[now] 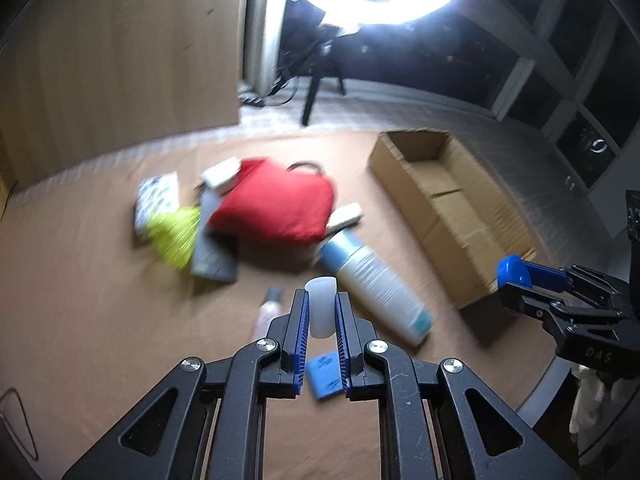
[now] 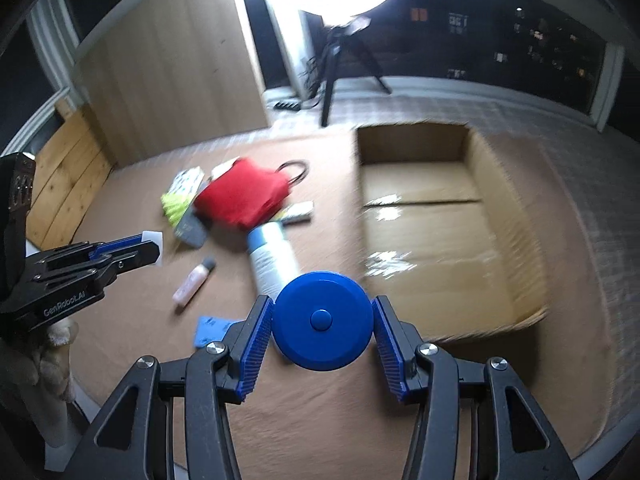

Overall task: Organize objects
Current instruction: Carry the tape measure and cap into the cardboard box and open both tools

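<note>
**Op A:** My left gripper (image 1: 322, 312) has its jaws clamped on the small translucent white cap (image 1: 321, 306). It looks like thin plastic, very light and a bit slick, so I'm squeezing its side walls near the middle and no harder than needed. Too much and I'd guess it flexes or pops out.

**Op B:** My right gripper (image 2: 323, 322) has its jaws closed on the rim of the blue round disc (image 2: 323, 320), the flat face with the centre button towards my camera. It seems rigid and smooth. Holding it across the widest part feels safest, since off-centre it could slide out sideways.

**Op A:** Both pieces are up in the air above the brown surface. The cardboard box (image 2: 424, 216) lies open to my right, just in front of you.

**Op B:** I'd judge that's where these go. Still loose out there: the tall spray can (image 1: 374, 286) lying on its side, the red cloth bag (image 1: 276, 202), the small pink bottle (image 2: 193, 280) and a blue packet (image 1: 325, 376).

**Op A:** The can will roll, so I'd grip it mid-body. The bag is soft, so pinch a fold or the handle. Everything is motion-blurred, so I can't read labels.
</note>
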Demonstrator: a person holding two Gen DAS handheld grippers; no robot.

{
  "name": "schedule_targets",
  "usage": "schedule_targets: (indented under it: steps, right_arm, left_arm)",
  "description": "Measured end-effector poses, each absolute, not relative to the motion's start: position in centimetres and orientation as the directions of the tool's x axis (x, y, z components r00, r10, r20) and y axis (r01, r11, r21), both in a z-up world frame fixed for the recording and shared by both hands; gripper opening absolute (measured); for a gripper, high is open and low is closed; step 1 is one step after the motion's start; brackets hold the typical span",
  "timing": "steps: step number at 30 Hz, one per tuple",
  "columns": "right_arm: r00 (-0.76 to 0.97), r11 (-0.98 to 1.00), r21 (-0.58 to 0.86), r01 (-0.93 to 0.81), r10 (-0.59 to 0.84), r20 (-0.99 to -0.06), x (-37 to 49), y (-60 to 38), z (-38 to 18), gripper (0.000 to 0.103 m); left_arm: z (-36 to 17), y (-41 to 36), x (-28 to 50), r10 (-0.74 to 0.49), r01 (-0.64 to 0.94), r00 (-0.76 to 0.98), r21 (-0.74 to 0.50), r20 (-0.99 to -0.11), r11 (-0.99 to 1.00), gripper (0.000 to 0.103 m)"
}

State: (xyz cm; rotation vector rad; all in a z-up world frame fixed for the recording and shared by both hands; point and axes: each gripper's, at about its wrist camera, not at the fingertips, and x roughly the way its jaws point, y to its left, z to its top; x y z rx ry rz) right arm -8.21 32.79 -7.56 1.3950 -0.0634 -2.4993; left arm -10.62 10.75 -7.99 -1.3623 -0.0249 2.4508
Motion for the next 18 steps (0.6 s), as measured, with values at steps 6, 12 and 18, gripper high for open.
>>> schedule_targets:
  steps: [6, 12, 18]
  right_arm:
    - [-0.535, -0.974, 0.134, 0.182, -0.212, -0.818, -10.8, 36.6, -7.0, 0.047]
    - [-0.527, -0.978, 0.145, 0.147, -0.201, -0.826, -13.8, 39.7, -8.1, 0.047]
    - [-0.510, -0.984, 0.144, 0.108, -0.180, -0.841, -15.5, 41.9, -9.6, 0.047]
  left_arm:
    - [-6.8, 16.6, -12.7, 0.334, -0.339, -0.492, -0.176, -0.804, -0.924, 0.014]
    - [-6.9, 23.3, -14.7, 0.366, -0.395, -0.473, -0.179, -0.802, -0.901, 0.014]
    - [-8.1, 27.4, -16.1, 0.371, -0.420, -0.451, -0.174, -0.812, -0.891, 0.014]
